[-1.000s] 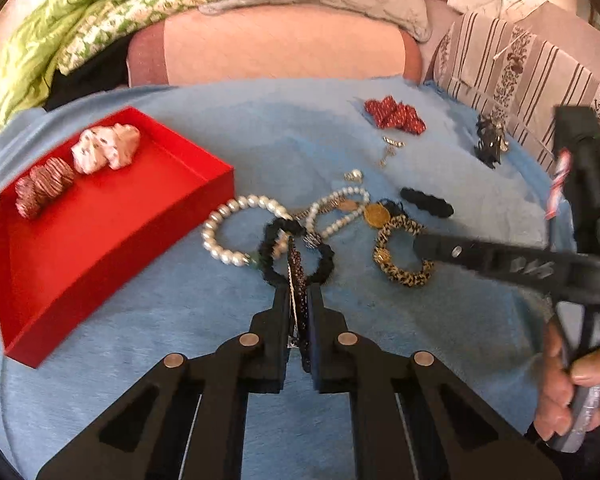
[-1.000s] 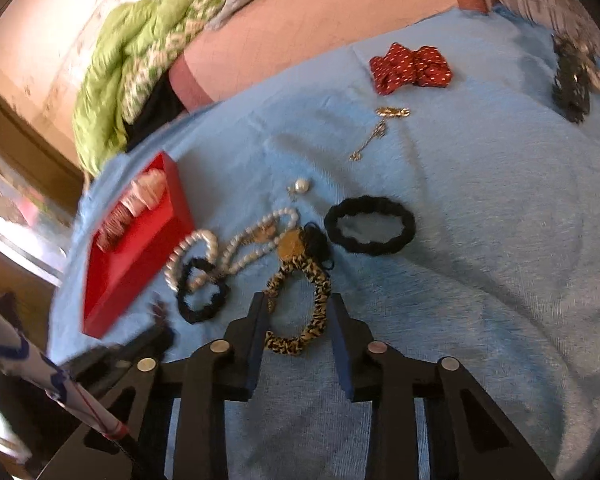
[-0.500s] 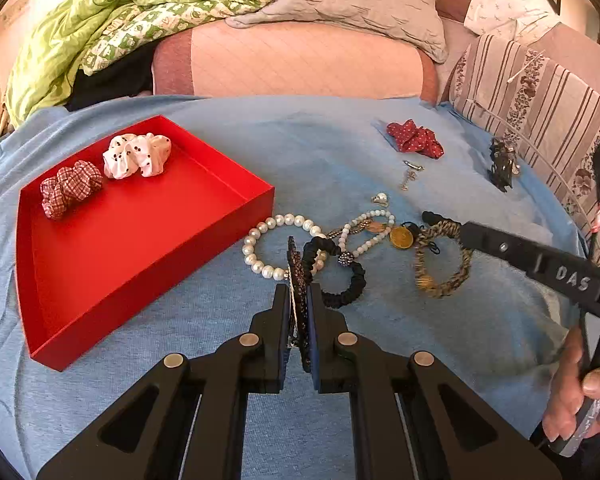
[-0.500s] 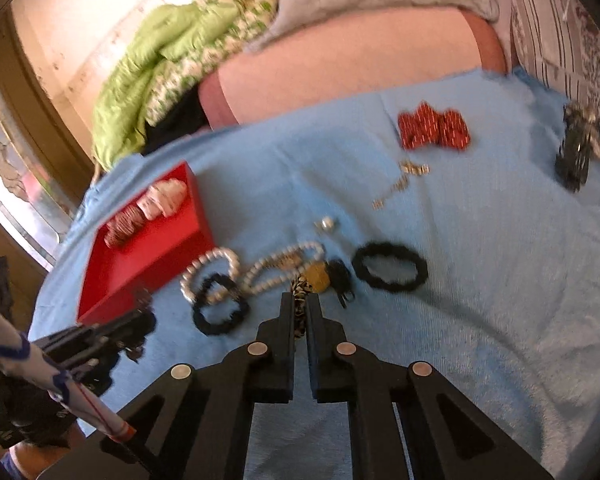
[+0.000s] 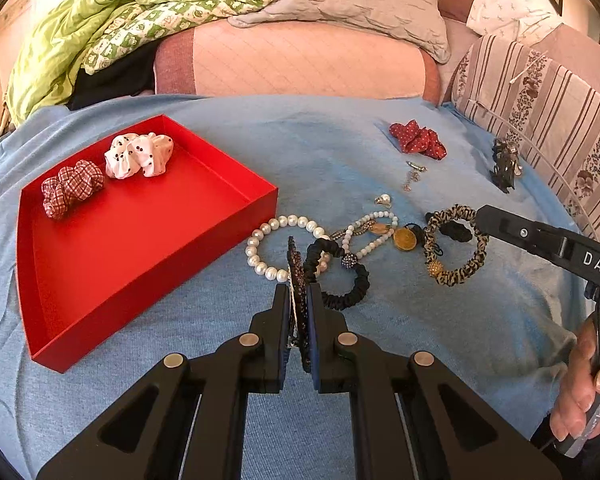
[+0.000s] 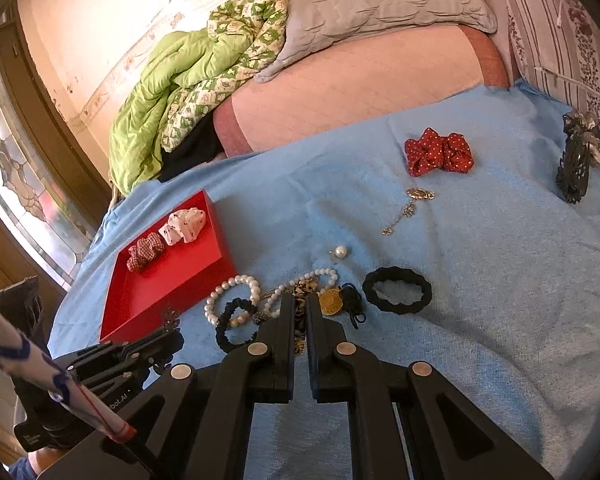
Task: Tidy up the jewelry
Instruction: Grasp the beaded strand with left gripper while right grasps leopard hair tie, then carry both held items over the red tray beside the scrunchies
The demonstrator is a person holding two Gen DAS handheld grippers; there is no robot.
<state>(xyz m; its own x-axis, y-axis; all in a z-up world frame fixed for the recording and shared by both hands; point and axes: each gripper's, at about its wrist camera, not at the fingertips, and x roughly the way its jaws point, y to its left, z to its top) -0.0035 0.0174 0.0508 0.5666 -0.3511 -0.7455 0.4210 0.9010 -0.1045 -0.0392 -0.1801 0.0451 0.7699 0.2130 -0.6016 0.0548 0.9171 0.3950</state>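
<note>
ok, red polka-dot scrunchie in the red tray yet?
No, the red polka-dot scrunchie lies on the blue cloth, far from the red tray.

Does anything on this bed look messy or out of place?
Yes: the pearl bracelet, black scrunchie and gold coin pendant lie overlapping in a tangled heap beside the red tray, while a red dotted scrunchie sits off alone.

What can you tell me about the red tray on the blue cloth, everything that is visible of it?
The shallow red rectangular tray looks like smooth cardboard or plastic, with low upright walls and a flat floor. It lies level on the light blue cloth, left of the jewelry pile. Two fabric scrunchies sit at its far end: a red checked scrunchie and a white dotted scrunchie beside it. The rest of its floor is bare. No gripper touches it.
</note>
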